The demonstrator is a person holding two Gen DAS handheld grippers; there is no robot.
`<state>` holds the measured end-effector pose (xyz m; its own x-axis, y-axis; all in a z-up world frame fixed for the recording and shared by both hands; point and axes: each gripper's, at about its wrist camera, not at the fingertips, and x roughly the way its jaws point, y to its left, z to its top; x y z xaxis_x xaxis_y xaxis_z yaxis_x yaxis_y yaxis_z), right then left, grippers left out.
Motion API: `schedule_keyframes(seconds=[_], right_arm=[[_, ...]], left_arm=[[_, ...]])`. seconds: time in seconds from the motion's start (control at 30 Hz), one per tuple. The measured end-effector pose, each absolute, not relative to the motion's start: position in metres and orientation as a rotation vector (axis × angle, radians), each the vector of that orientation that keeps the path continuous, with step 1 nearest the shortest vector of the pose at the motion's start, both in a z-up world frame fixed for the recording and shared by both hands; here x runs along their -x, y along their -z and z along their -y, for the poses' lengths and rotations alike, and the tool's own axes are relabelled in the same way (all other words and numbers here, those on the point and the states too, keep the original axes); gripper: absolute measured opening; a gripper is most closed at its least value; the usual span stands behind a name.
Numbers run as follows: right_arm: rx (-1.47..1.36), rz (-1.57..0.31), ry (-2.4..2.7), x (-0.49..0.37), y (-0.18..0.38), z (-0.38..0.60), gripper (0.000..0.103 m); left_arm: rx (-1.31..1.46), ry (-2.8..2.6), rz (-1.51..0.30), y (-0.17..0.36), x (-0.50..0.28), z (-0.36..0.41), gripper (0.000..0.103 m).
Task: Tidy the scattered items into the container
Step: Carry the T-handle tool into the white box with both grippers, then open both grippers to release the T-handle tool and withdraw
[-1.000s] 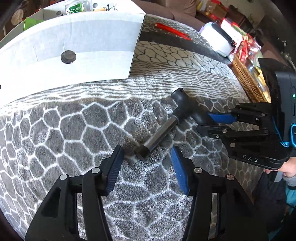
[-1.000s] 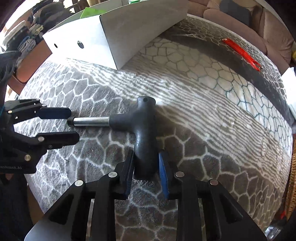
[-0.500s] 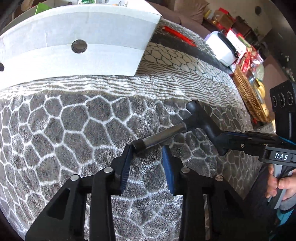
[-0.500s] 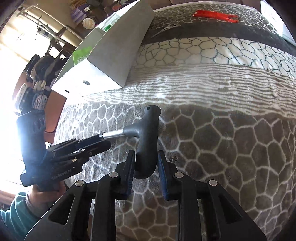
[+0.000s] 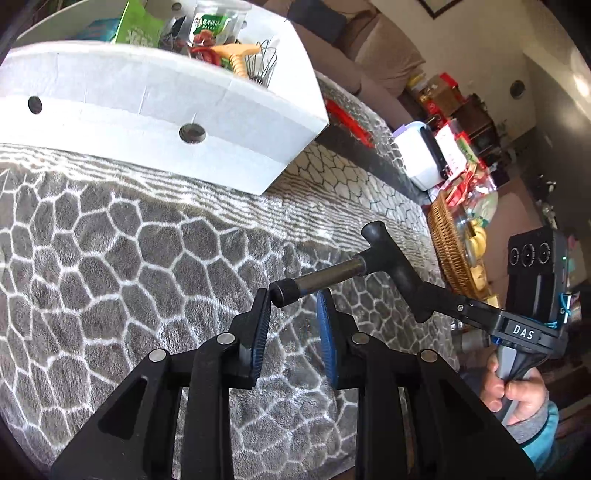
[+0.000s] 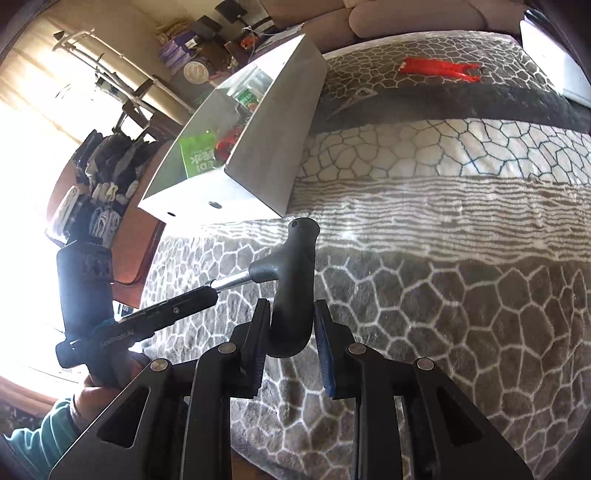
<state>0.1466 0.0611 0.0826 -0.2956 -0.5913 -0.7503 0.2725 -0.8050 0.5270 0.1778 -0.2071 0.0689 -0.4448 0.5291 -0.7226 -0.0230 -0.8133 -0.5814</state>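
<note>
Both grippers are holding one T-handle wrench (image 5: pixel 354 266) up off the patterned blanket (image 5: pixel 110 258): right gripper (image 6: pixel 288 325) fingers are clamping its black grip, left gripper (image 5: pixel 291 306) fingers, having just been closing, are pinching its metal shaft tip. Left wrist view is showing inside the white box (image 5: pixel 229 122), already holding a whisk (image 5: pixel 264 64) and jar (image 5: pixel 210 29), while the right wrist view is catching red pliers (image 6: pixel 439 68) lying well behind the box.
</note>
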Motion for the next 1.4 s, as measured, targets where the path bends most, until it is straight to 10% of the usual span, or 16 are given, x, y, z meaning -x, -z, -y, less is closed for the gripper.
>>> schedule_keyframes(seconds=[0.63,1.27,1.33,1.4], right_arm=[[-1.15,0.246,2.092,-0.036,-0.179,0.057,0.024],[-1.418,0.206,1.974,0.065,-0.069,0.192,0.026],[-1.419,0.181,1.986,0.062,-0.07,0.191,0.026],[-1.409,0.153,2.011,0.057,-0.077,0.188,0.033]], left_arm=[[1.144,-2.542,0.759,-0.172,-0.092,0.324,0.033],[1.387,-2.683,0.698,-0.09,-0.034,0.408,0.035],[1.391,-2.697,0.693,-0.092,-0.036,0.407,0.04],[1.402,-2.733,0.679,-0.097,-0.04,0.404,0.066]])
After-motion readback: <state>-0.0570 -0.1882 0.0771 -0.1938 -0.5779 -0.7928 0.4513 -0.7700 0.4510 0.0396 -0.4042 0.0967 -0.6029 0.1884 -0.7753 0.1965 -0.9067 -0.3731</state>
